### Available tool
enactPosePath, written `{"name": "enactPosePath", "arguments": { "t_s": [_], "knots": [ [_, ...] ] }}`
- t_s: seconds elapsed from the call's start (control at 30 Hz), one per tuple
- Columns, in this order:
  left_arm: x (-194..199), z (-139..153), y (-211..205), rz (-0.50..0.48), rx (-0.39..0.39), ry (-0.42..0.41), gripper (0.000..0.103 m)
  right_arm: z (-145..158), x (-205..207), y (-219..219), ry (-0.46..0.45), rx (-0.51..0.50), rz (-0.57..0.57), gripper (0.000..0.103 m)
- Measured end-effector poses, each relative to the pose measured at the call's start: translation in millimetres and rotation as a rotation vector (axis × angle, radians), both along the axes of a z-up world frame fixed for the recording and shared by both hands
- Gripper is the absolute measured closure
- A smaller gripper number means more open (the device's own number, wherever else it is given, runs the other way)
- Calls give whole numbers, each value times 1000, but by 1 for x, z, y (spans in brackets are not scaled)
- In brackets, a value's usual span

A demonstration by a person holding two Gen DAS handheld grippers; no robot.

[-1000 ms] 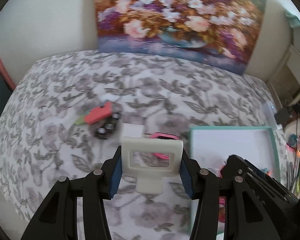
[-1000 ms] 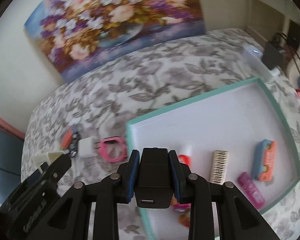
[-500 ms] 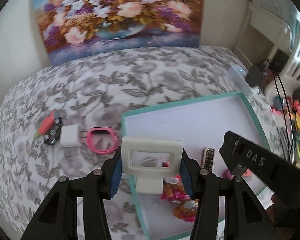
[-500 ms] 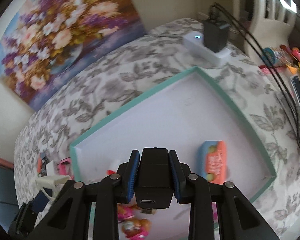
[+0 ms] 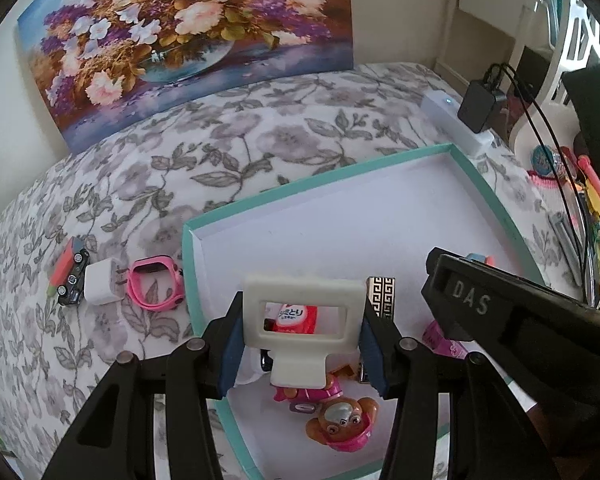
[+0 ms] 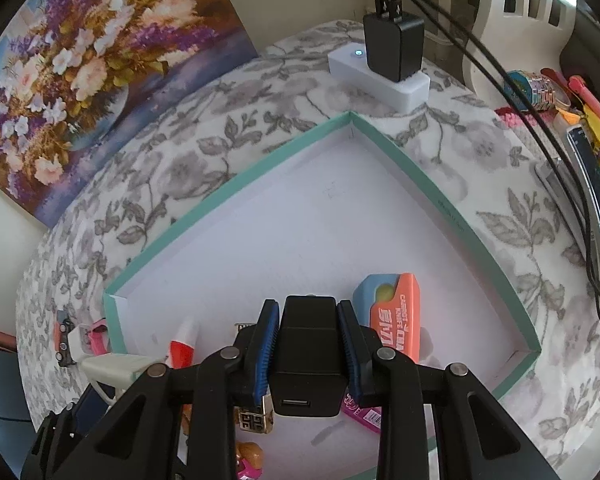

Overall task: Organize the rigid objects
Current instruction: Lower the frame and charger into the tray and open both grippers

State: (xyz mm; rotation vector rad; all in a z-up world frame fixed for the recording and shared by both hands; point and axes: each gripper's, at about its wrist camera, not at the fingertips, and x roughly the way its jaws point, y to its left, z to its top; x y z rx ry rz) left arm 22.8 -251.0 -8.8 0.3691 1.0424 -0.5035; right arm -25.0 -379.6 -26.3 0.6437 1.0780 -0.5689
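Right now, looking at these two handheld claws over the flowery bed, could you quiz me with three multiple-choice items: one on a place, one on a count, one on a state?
1. Where is the pink watch case?
A. in the tray
B. on the bedspread left of the tray
C. in a claw

2. How many things lie on the bedspread left of the tray?
A. three
B. one
C. six

3. What does the right claw hold?
A. nothing
B. a red tube
C. a black charger

Answers: 1 B, it lies outside the teal rim. 2 A, toy car, white plug, watch case. 3 C, pads press its sides.
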Motion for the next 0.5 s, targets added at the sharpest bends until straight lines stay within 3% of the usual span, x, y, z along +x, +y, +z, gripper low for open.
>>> {"name": "enactPosePath", "arguments": {
  "t_s": [0.5],
  "knots": [
    [0,-9,-1,-6,31,17,49,-8,1,3,43,3,-1,70]
  ]
}}
